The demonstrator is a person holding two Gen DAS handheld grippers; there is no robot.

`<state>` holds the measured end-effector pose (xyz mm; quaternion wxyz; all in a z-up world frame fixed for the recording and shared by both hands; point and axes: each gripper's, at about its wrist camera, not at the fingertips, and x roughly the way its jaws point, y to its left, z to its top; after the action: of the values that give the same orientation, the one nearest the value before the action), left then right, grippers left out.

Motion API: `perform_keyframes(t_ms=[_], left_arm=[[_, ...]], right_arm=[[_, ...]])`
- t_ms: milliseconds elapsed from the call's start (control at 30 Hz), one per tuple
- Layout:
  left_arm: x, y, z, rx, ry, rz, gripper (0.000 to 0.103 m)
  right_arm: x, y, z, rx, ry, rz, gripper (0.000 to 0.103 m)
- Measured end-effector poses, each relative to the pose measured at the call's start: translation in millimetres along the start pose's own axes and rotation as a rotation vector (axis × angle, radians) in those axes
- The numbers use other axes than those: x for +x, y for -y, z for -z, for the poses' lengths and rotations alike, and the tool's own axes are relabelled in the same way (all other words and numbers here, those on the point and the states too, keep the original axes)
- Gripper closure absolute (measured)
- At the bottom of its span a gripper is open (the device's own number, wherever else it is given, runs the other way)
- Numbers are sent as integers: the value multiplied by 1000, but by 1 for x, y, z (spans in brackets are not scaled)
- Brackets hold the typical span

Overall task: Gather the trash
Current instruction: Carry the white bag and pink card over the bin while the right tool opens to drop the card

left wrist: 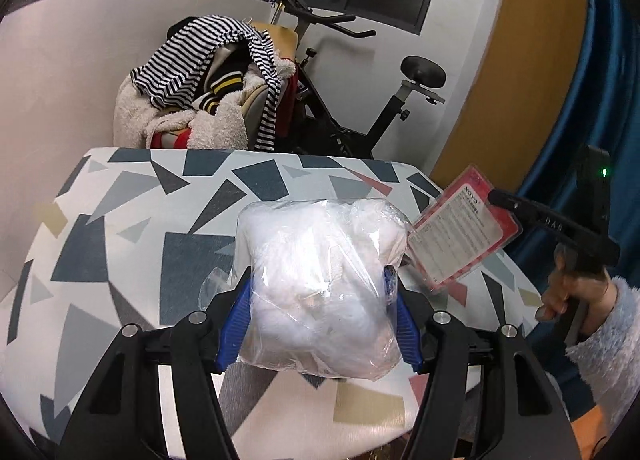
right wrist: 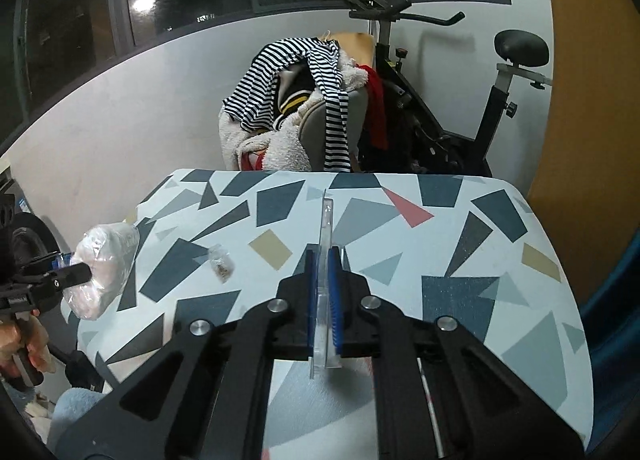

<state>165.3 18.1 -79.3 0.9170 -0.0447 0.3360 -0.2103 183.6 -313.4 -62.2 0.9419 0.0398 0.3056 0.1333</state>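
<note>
Both hands are full: left gripper [left wrist: 318, 314] squeezes the tissue bag [left wrist: 320, 284], right gripper [right wrist: 323, 292] pinches the blister pack [right wrist: 326, 260] edge-on, while the leftover wrapper [right wrist: 221, 263] sits at its 10 o'clock, nearer the left.

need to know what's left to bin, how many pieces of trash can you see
3: a clear bag of white stuffing clamped in the left gripper, a flat plastic package held edge-on in the right gripper, and a small crumpled wrapper lying on the table. More may be hidden.
</note>
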Motion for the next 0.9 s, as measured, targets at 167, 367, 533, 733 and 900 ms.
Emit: perform_keyframes(t_ms=[167,367,533,733,900], left_arm=[[-20,10,21,39,7,-29,42],[-42,20,51,55,8,-40,42],[-59,27,75,62,7,-40,42],[-82,38,105,74,10,-42,42],[-97,45,128,92,9,-44,42]], right_arm=[[-23,-12,13,-3,-9,-15,93],[-55,-31,30,-24,-7,-52,93],[-81,-46,45,-34,-14,-85,93],[-112,-67,61,-46,-34,-137,93],[-128,-83,81,-59,-64,-183,93]])
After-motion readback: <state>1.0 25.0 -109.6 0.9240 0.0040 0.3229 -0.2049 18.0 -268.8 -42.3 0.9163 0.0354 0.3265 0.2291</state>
